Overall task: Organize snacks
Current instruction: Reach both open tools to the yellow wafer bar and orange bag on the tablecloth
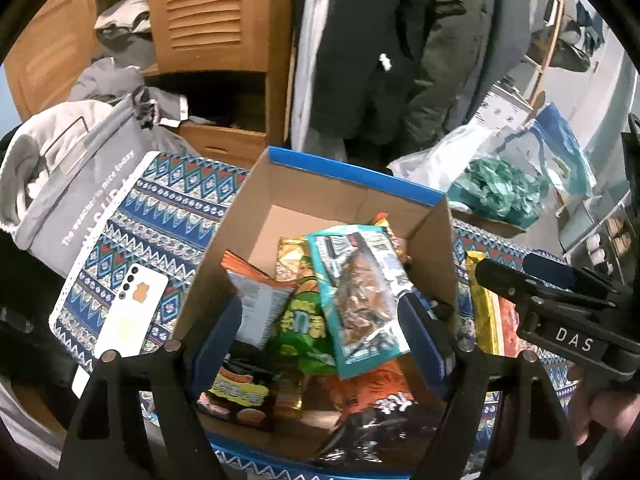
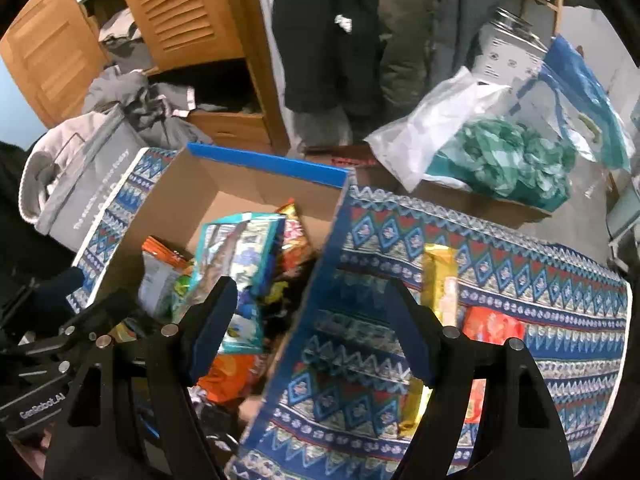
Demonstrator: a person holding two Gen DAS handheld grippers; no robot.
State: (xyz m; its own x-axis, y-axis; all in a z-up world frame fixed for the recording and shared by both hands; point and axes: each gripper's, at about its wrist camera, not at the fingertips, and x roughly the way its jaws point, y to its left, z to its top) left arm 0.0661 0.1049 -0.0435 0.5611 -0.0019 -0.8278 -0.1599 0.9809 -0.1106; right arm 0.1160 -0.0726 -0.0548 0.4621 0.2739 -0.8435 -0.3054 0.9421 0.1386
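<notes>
A cardboard box (image 1: 344, 188) with a blue rim stands on the patterned cloth and holds several snack packets. A teal packet (image 1: 360, 300) lies on top, beside a green packet (image 1: 304, 328) and an orange-and-white one (image 1: 256, 300). My left gripper (image 1: 320, 340) is open above the box, its fingers either side of the teal packet, apart from it. My right gripper (image 2: 312, 332) is open over the box's right wall (image 2: 320, 280). A yellow packet (image 2: 440, 280) and an orange-red packet (image 2: 492, 328) lie on the cloth to the right of the box.
A white phone (image 1: 132, 308) lies on the cloth left of the box, next to a grey bag (image 1: 80, 184). A second box with a white plastic bag and teal stuff (image 2: 500, 160) stands at the back right. A wooden wardrobe (image 1: 216, 16) and hanging coats are behind.
</notes>
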